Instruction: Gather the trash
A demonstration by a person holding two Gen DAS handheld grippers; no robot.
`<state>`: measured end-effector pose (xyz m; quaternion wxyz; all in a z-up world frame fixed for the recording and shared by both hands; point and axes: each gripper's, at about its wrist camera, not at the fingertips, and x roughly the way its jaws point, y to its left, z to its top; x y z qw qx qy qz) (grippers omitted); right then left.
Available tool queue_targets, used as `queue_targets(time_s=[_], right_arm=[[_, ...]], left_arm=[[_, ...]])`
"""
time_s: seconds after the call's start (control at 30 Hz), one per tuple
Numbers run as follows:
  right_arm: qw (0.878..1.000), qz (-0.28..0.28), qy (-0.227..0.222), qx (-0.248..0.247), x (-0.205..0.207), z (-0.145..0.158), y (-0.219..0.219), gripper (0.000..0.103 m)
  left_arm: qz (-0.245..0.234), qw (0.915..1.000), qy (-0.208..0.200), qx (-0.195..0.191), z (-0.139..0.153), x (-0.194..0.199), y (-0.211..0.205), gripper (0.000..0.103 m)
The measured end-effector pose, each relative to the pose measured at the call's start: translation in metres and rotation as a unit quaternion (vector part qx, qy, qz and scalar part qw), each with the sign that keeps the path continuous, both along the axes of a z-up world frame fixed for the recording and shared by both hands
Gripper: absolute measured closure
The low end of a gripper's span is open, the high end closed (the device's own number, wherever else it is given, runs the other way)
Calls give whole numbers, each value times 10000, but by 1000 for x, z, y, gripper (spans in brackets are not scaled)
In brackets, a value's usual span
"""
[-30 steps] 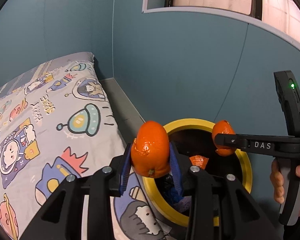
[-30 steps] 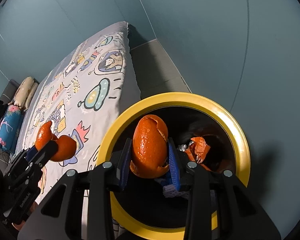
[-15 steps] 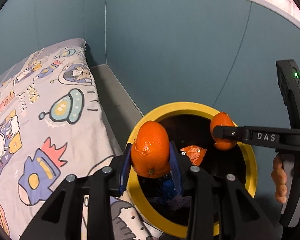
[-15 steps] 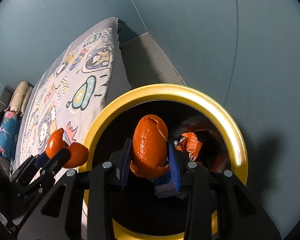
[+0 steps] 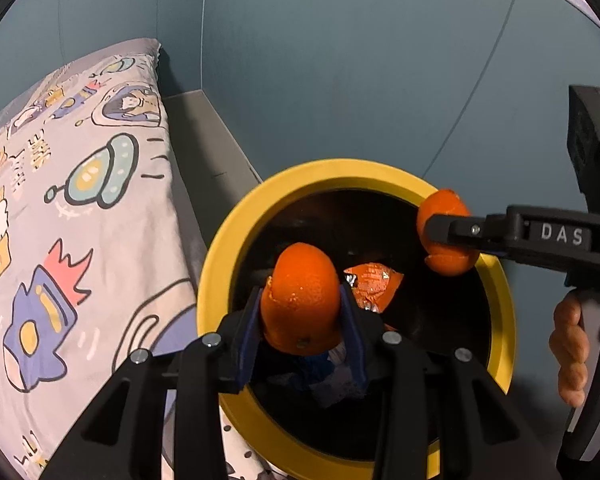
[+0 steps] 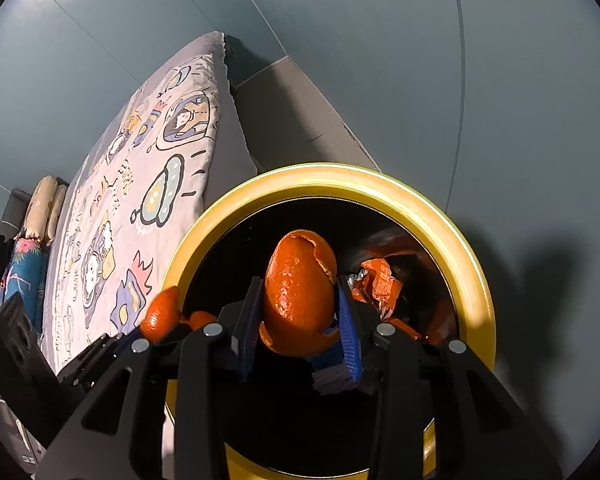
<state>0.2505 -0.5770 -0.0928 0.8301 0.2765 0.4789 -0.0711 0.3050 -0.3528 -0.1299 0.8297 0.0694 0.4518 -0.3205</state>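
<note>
Left gripper is clamped on an orange peel over the yellow-rimmed bin; right gripper pinches another peel above the bin's mouth, near its right rim

The right gripper clamps a curled orange citrus peel above the round yellow-rimmed black waste bin beside the bed.

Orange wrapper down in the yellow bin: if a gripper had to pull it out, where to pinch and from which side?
Pinch the raised crumpled end of the orange wrapper, coming straight down through the yellow bin opening. It lies low against dark contents, and the rim blocks side approaches. Probably flimsy, so pinch a fold.
</note>
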Motion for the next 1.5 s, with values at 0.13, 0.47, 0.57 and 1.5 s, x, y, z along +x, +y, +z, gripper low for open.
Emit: queue_targets(time_s=[0.13,0.47,0.57,1.5], right_arm=[[10000,-27,-7,42,0,1,-2,69],[9998,-157,-125,-51,-1,14,-2,55],[9996,-178,-166,-119,-2,19,-1,55],[9987,105,-395,-305,-22,63,52,54]], left_arm=[[-49,10000,4,36,-2,-2,-2,67],[150,9998,-51,-110,10,-3,6,42],[153,9996,-175,-126,17,-7,9,42],[662,9954,-494,-485,65,-29,94,42]])
